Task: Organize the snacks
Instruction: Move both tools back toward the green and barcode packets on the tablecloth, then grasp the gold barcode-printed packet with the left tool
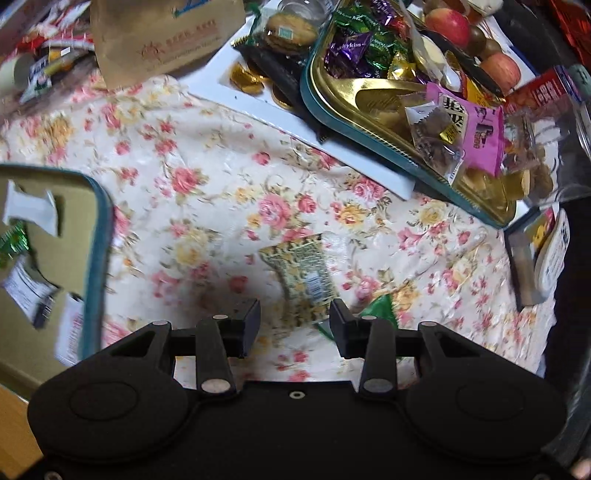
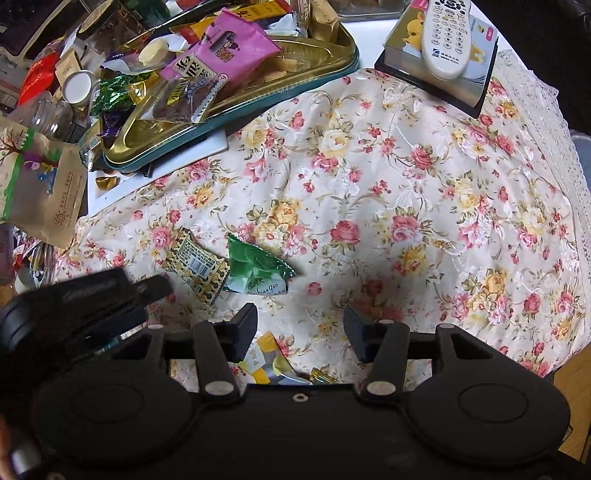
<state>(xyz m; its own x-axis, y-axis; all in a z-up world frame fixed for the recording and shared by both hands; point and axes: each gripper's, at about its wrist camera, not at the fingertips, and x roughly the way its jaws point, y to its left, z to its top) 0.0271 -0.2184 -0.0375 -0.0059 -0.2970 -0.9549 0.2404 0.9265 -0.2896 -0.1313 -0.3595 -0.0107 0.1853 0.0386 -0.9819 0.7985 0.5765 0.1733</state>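
A yellow-and-black patterned snack packet (image 1: 301, 278) lies on the floral tablecloth just ahead of my open, empty left gripper (image 1: 294, 325); it also shows in the right wrist view (image 2: 195, 266). A green packet (image 2: 256, 271) lies beside it, its corner visible by the left gripper's right finger (image 1: 380, 310). My right gripper (image 2: 300, 330) is open and empty over the cloth, right of the green packet. A yellow wrapper (image 2: 266, 363) lies under it. A gold tin with a teal rim (image 1: 369, 96) holds several candies and a pink packet (image 1: 476, 129). The left gripper's body (image 2: 92, 302) shows at left.
A second teal-rimmed tin (image 1: 98, 258) with a few packets sits at left. A white tray (image 1: 295, 122) lies under the gold tin. Brown paper bag (image 1: 162, 37), apples (image 1: 448, 26), a remote (image 2: 448, 37) on a box (image 2: 439, 70), jars and clutter line the back.
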